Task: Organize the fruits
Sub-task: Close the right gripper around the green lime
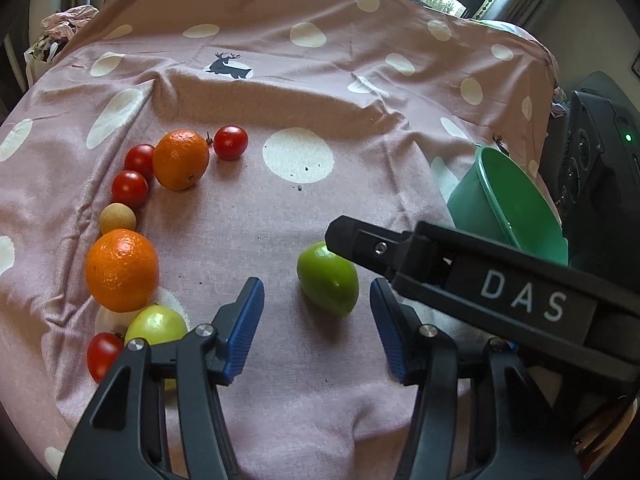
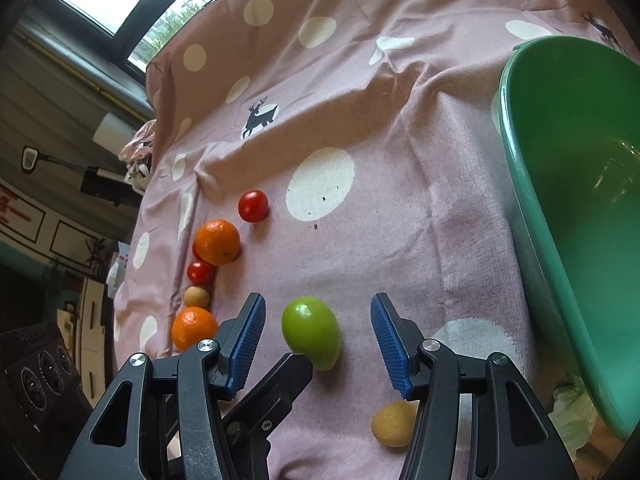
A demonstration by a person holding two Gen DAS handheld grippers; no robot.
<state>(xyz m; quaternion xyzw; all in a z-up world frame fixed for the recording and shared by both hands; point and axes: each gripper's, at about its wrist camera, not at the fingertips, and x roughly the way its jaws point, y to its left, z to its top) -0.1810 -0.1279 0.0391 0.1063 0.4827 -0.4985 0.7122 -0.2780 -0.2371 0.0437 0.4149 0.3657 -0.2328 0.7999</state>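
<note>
A green oval fruit (image 1: 327,278) (image 2: 311,332) lies on the pink dotted cloth. My left gripper (image 1: 316,286) stands open around it, with a gap between each blue pad and the fruit. My right gripper (image 2: 318,304) is open around the same fruit from another side, and its pads are clear of it too. In the left wrist view one black finger (image 1: 360,242) of the right gripper reaches over the fruit's top right. A curved row of fruit lies to the left: two oranges (image 1: 181,165) (image 1: 122,270), several cherry tomatoes (image 1: 230,142), a small tan ball-shaped fruit (image 1: 117,219) and a yellow-green fruit (image 1: 156,326).
A green plastic bowl (image 1: 516,208) (image 2: 520,184) stands at the right, its inside showing no fruit. A small yellow-tan fruit (image 2: 394,423) lies under my right gripper's right finger. Black equipment sits past the table's right edge, and a window is behind the table.
</note>
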